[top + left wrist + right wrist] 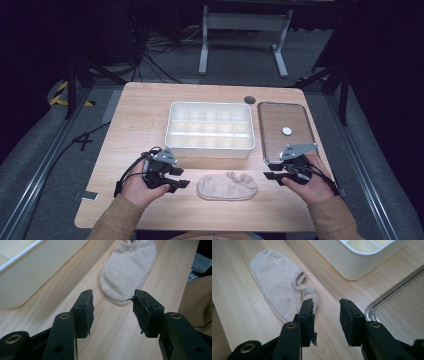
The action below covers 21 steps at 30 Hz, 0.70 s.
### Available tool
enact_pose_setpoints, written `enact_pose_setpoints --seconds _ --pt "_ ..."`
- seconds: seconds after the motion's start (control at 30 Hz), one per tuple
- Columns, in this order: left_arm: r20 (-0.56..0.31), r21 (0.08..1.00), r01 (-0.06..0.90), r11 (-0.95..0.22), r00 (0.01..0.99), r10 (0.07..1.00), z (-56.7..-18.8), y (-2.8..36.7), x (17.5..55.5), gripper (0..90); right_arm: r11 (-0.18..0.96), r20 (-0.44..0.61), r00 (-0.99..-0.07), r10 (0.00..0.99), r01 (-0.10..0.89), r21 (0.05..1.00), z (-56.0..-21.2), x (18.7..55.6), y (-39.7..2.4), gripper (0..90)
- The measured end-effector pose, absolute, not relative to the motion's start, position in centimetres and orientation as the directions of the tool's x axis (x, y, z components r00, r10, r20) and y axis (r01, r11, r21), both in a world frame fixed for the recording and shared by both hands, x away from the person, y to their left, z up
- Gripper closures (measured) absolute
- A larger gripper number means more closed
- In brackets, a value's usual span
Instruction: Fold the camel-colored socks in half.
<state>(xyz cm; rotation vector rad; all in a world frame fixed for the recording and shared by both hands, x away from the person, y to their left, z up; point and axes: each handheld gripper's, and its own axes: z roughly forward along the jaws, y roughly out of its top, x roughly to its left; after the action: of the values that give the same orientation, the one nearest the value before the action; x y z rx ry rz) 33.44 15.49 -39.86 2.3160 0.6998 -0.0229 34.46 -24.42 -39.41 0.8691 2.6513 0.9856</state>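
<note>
a wooden desk (pixel 150 115) carries a white divided box (pixel 209 130) at its centre, its compartments in rows and showing nothing in them from the high view. just to the right of the box lies a clear lid (pixel 285 131) with a metal-looking rim and a small white disc at its middle. a dark round fitting (pixel 250 100) sits in the desk top behind the gap between box and lid. a beige sock (pixel 227 186) lies flat on the near part of the desk, in front of the box and apart from it, with its opening toward the right end. the left tongs (pixel 181 177) rest low at the desk, just left of the sock, held in the person's left hand (pixel 142 187); in the left gripper view the left tongs (pixel 113 308) stand wide apart with bare desk between the jaws, and the sock (pixel 128 268) lies just beyond the tips, not touched. the box wall (pixel 32 277) runs along the upper left of that view. the right tongs (pixel 272 176) sit just right of the sock, at the near corner of the lid, held in the right hand (pixel 310 185); in the right gripper view the right tongs (pixel 326 312) are moderately open, gripping nothing. the sock (pixel 279 282) there reaches the tip of one jaw; whether they touch cannot be told. the box corner (pixel 352 262) and lid rim (pixel 392 293) lie beyond. tan sleeves (pixel 120 217) enter from the bottom edge.
</note>
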Motion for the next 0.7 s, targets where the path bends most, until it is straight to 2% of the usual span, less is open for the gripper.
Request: enact_pose_setpoints --seconds 0.33,0.7 --pt "-0.227 0.592 0.479 -0.649 0.871 0.436 -41.7 12.5 33.6 51.5 0.628 0.032 -0.83 0.558 0.447 0.637 -40.1 34.0 -23.5 65.2" --pt "-0.216 0.512 0.536 -0.672 0.837 0.504 -44.6 11.1 35.4 52.8 0.645 0.04 -0.849 0.527 0.43 0.632 -40.6 33.6 -22.7 65.2"
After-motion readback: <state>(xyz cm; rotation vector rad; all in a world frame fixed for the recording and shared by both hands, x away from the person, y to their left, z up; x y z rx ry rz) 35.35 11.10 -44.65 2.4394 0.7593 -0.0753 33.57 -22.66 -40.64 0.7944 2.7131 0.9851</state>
